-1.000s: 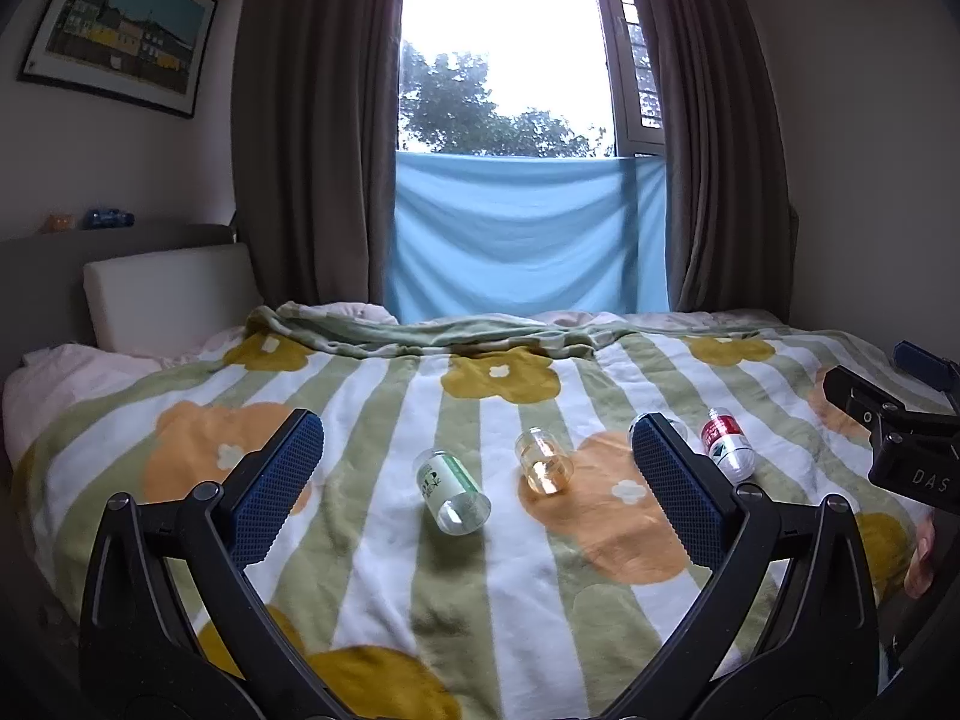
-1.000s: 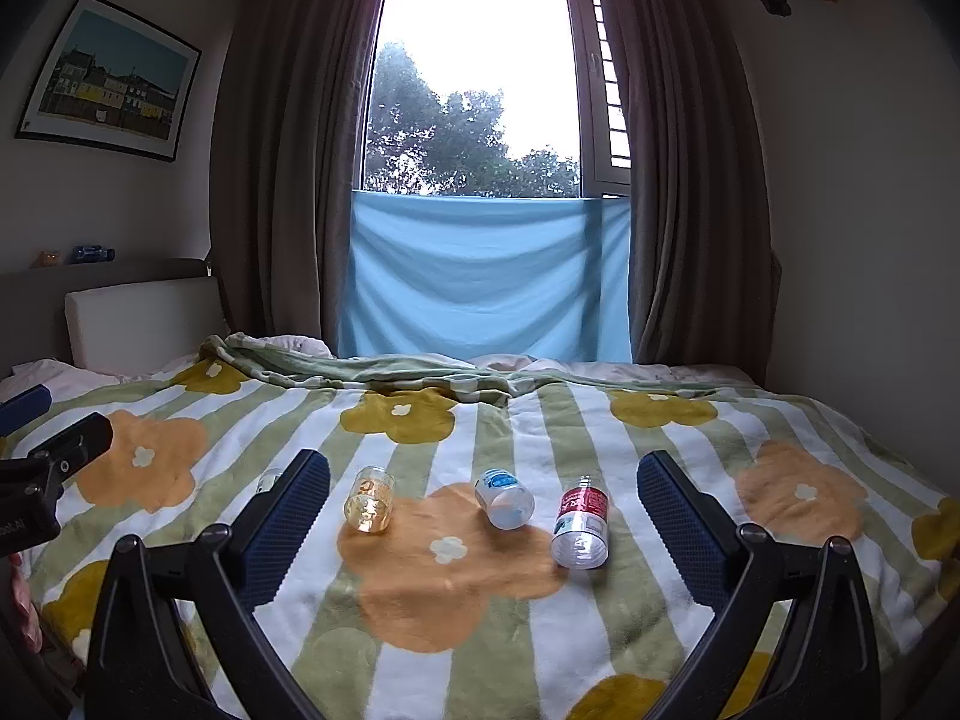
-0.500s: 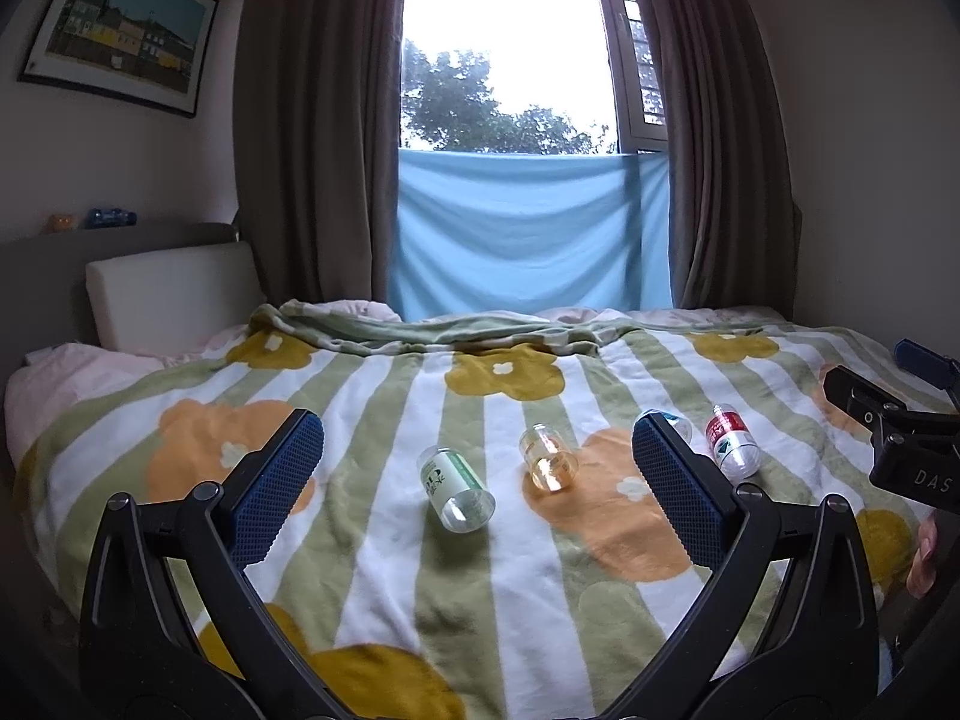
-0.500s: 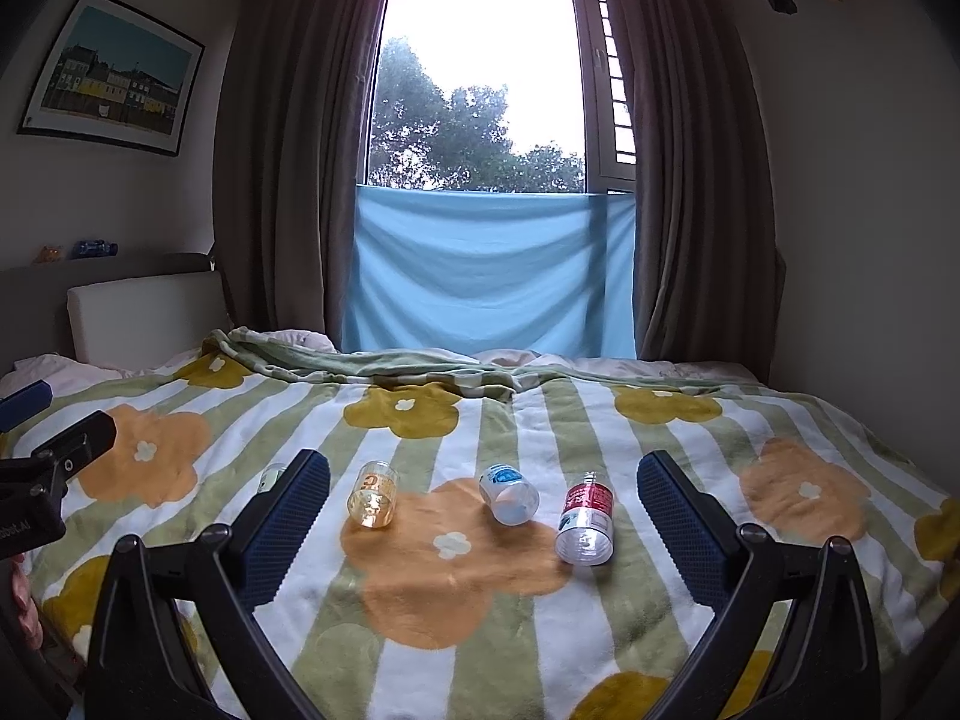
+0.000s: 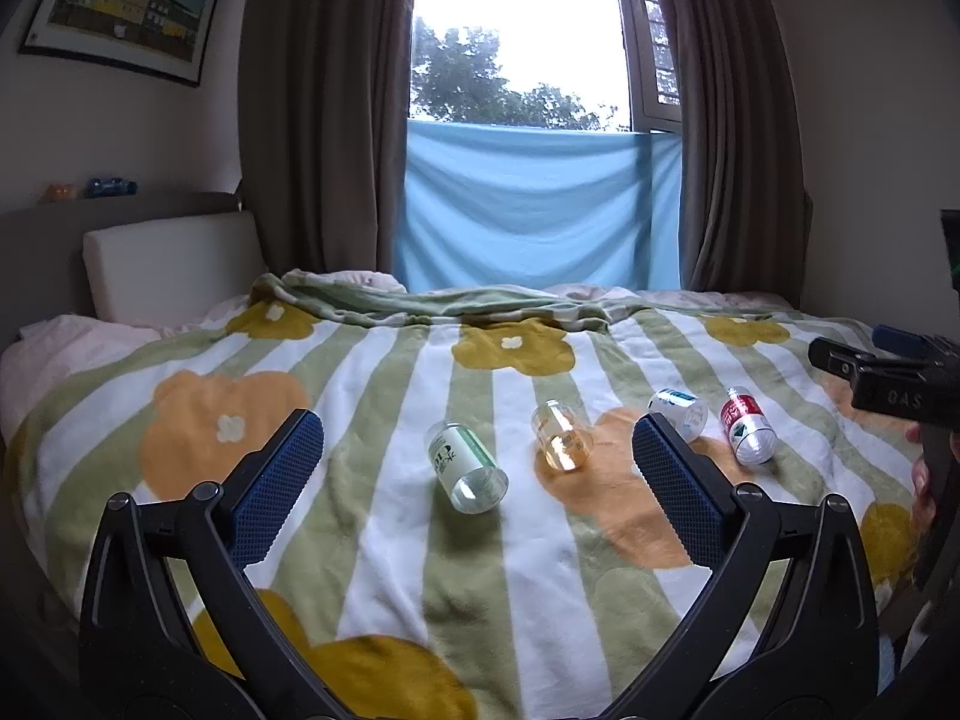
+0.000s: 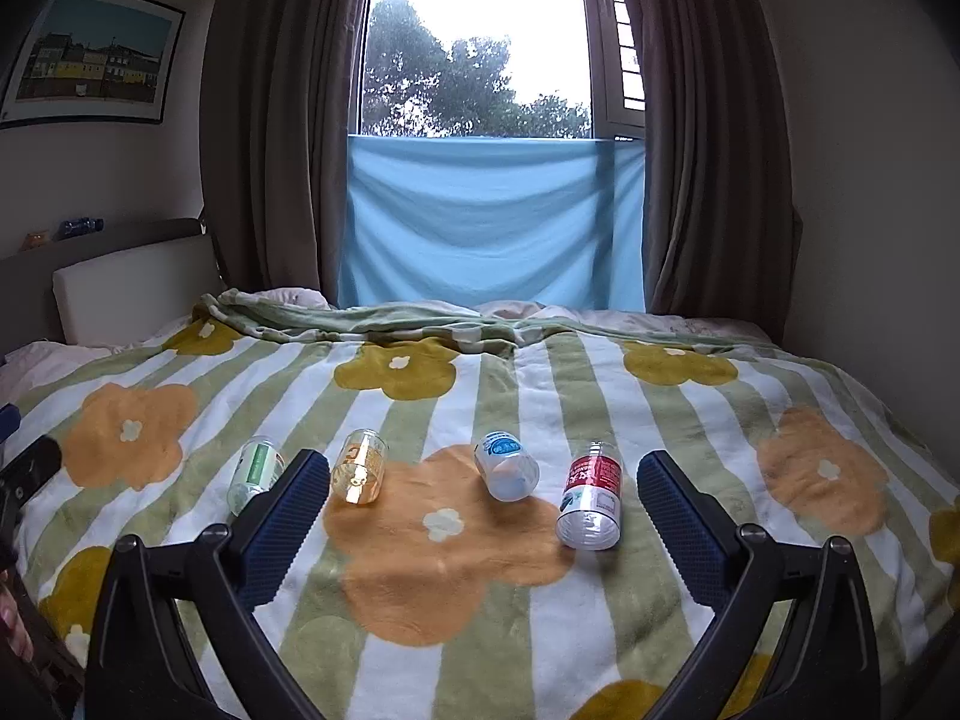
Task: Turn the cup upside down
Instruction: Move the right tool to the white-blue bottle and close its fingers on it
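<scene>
Ahead of me a striped flowered blanket [image 6: 600, 408] covers the bed; a white pillow [image 6: 129, 291] leans at its left. Brown curtains [image 6: 276, 120] flank my window [image 6: 480, 42]; blue cloth [image 6: 492, 222] hangs below; a framed picture [image 6: 90, 54] hangs left.

Four clear cups lie on their sides in a row on the flowered blanket [image 6: 690, 420] ahead of you.

Your right gripper [image 6: 483, 531] fills the lower frame, jaws wide apart and empty. From left of centre: the green-label cup [image 6: 255, 474] beside your left finger pad [image 6: 282, 531], the orange-print cup [image 6: 360, 474], the blue-label cup [image 6: 507, 465], the red-label cup [image 6: 591, 504]. Your left gripper [image 6: 27, 474] pokes in at the left edge.
</scene>
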Demonstrator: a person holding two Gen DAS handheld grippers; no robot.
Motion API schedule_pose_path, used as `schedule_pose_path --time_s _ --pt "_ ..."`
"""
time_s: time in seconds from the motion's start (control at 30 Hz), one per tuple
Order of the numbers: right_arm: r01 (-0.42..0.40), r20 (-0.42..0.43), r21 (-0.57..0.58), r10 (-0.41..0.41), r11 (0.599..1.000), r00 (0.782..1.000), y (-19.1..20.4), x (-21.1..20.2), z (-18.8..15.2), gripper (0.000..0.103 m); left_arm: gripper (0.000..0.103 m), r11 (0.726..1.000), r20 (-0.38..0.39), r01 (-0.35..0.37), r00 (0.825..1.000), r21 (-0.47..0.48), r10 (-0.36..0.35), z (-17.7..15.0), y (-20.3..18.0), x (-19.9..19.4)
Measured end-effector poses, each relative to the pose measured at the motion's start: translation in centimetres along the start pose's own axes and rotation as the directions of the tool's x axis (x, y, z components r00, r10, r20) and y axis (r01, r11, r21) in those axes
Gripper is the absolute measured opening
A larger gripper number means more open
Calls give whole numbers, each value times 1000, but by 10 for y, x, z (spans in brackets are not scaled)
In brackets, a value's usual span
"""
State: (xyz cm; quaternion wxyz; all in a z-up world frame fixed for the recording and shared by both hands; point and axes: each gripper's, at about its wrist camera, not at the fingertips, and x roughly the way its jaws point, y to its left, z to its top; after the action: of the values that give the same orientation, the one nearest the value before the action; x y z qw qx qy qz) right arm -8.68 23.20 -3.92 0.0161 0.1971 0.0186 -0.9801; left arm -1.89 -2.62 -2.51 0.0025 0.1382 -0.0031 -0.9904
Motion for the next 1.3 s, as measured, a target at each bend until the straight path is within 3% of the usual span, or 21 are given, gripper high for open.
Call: schedule_pose_path --time_s 0.13,0.33,0.47,0.63,0.83,0.97,1.1,1.2,1.3 --pt "-51 -160 -28 46 998 986 -17 63 23 103 103 1000 -19 -6 1000 -16 6 -6 4 9" --pt "-98 -353 -59 71 993 933 -27 163 37 103 103 1000 -61 -18 998 -24 16 -15 9 24" --pt "-131 -474 -89 73 987 878 -23 227 33 103 103 999 -92 -29 995 -24 27 -19 12 35" --pt "-159 -609 -120 53 980 791 -17 292 15 101 103 999 -135 -47 990 -18 44 -26 14 49" --pt "-151 -669 -201 -23 968 743 -13 331 3 96 103 999 -180 -44 983 -14 41 -33 10 66" --pt "-170 -711 -191 -17 967 703 -10 348 -3 83 103 999 -201 -48 979 -7 46 -37 6 73" --pt "-183 -728 -162 8 970 685 -12 356 -11 74 103 999 -214 -37 976 -22 32 -39 7 77" --pt "-199 -743 -122 44 972 668 -14 358 -15 59 103 999 -219 -29 975 -29 22 -38 6 78" --pt "-190 -738 -108 50 976 673 -14 356 -12 57 103 999 -218 -30 976 -27 23 -38 4 77"
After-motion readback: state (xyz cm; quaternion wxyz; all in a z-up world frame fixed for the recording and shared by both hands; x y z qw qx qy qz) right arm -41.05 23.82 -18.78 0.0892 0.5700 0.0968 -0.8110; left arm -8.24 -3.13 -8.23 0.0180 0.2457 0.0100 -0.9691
